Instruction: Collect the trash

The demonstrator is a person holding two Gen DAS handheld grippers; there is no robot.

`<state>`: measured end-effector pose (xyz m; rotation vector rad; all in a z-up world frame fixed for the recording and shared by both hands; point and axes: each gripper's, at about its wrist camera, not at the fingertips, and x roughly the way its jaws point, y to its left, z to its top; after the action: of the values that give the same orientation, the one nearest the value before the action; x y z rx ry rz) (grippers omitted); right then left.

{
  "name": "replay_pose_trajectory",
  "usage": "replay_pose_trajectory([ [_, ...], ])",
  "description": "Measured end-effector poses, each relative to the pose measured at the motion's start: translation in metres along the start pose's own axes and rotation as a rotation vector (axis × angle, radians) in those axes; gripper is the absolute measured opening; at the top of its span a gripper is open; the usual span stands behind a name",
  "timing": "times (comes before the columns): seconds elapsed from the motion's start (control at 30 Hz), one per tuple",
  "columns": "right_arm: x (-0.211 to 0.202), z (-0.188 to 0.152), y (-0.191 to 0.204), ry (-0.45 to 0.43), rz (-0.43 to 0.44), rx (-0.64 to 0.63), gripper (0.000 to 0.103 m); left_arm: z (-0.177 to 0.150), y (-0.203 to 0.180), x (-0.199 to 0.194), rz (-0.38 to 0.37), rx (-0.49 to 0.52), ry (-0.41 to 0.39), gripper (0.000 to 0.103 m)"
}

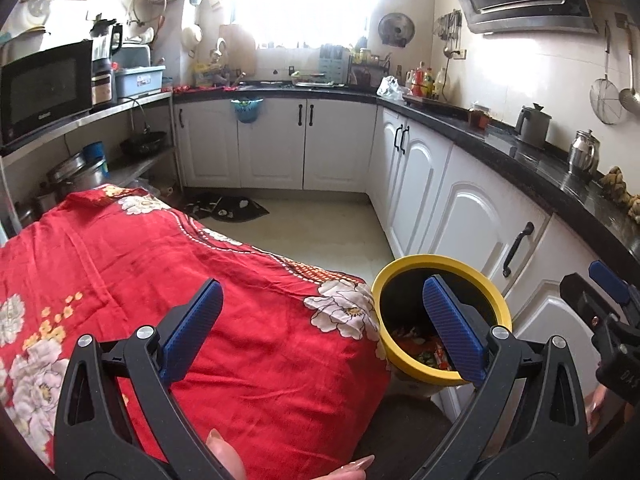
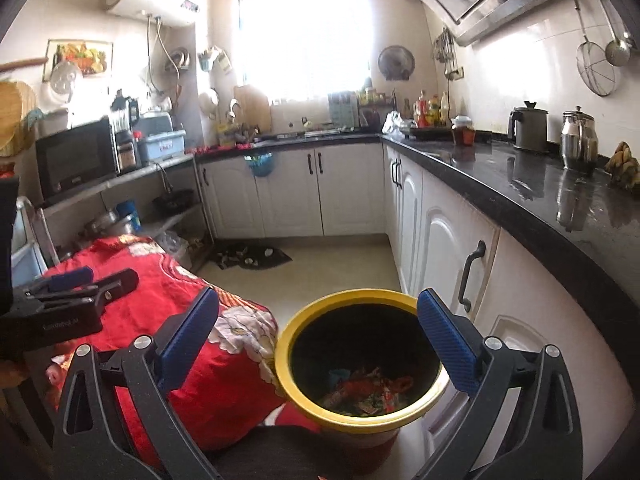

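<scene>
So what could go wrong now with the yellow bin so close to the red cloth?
Two risks, I think. The yellow-rimmed bin presses against the red flowered cloth at the table edge, so a tug on the cloth might tip it and spill the wrappers inside. Also, the right hand-held gripper hangs open just above the rim; dropping lower, a finger could knock the bin.

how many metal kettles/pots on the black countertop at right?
2. A grey matte kettle with a spouted lid stands farther along the glossy black countertop; a shiny steel pot with a knobbed lid sits nearer, beside it. Others may be hidden off-frame.
</scene>
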<state>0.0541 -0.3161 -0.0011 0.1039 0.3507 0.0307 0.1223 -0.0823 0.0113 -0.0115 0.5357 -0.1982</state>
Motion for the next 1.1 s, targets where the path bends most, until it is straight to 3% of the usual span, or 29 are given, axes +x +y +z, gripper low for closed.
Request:
replay_pose_trajectory([
  [0.47, -0.041, -0.037, 0.014, -0.178, -0.076, -0.022, 0.097, -0.045, 0.003, -0.026, 0.017, 0.031, -0.076, 0.092],
  [1.1, -0.036, -0.052, 0.023, -0.157, -0.087, -0.037, 0.097, -0.052, 0.009, -0.032, 0.031, 0.005, -0.098, 0.092],
])
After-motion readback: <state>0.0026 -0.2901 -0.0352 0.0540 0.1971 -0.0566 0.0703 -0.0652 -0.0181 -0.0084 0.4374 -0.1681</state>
